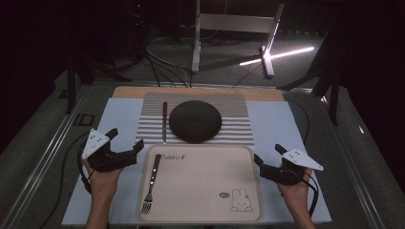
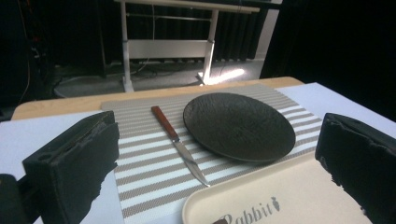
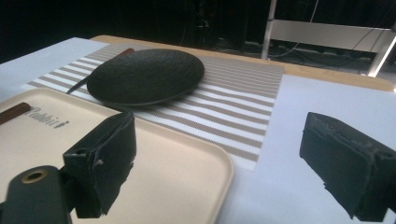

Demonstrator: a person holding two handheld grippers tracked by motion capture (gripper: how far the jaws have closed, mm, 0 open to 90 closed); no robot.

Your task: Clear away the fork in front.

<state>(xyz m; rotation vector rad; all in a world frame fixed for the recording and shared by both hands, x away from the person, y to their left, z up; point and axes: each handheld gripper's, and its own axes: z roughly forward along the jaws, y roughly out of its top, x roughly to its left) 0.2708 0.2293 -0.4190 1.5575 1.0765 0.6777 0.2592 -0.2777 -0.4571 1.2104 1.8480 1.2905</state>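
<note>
1. High view: fixed above the person's side, facing forward and down, taking in the whole table (image 1: 296, 129) and dark floor beyond; far enough to frame both forearms entering from the bottom.
2. Left gripper view: low over the table's left side, facing forward and rightward, close behind its own parted jaws.
3. Right gripper view: low over the right side, facing forward and leftward, equally close.
4. Shared by all three: black plate (image 1: 195, 121) (image 2: 239, 126) (image 3: 145, 76), striped mat (image 1: 239, 114) (image 2: 149, 163) (image 3: 233, 100), cream tray (image 1: 205, 181) (image 2: 280, 196) (image 3: 187, 163), knife (image 1: 165, 120) (image 2: 180, 144) (image 3: 79, 84).
</note>
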